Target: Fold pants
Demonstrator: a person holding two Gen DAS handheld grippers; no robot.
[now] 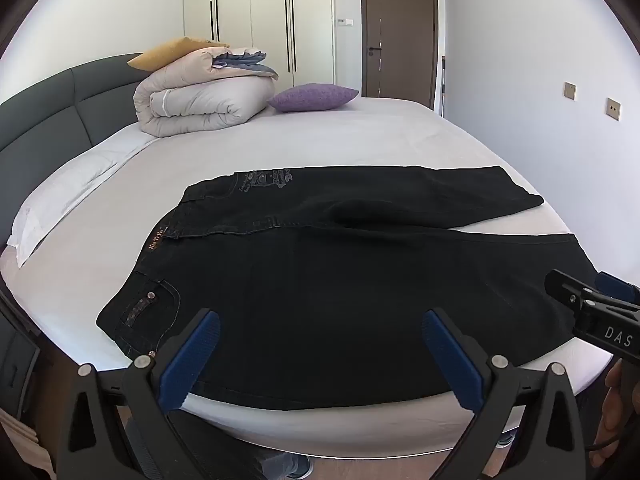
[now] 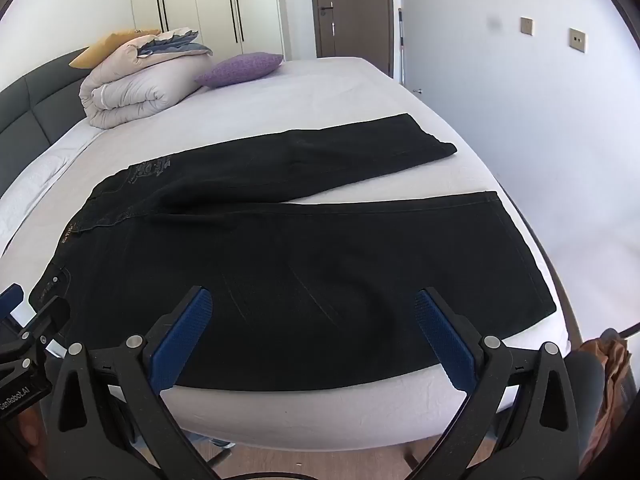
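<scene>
Now black pants (image 1: 360, 280) flat on bed (image 1: 360, 140), left hand-held gripper (image 1: 320, 356) and right hand-held gripper (image 2: 314, 336) agape, empty.

The pair of black denim pants (image 1: 340, 280) lies flat and unfolded on the white-sheeted bed (image 1: 320, 140), front side up. In the left wrist view its waistband sits toward 9 o'clock, with a riveted pocket at about 8 o'clock and pale printed lettering near the far hip. Both legs run toward 3 o'clock, parting slightly into a narrow V; the near leg's hem reaches the mattress edge.
</scene>
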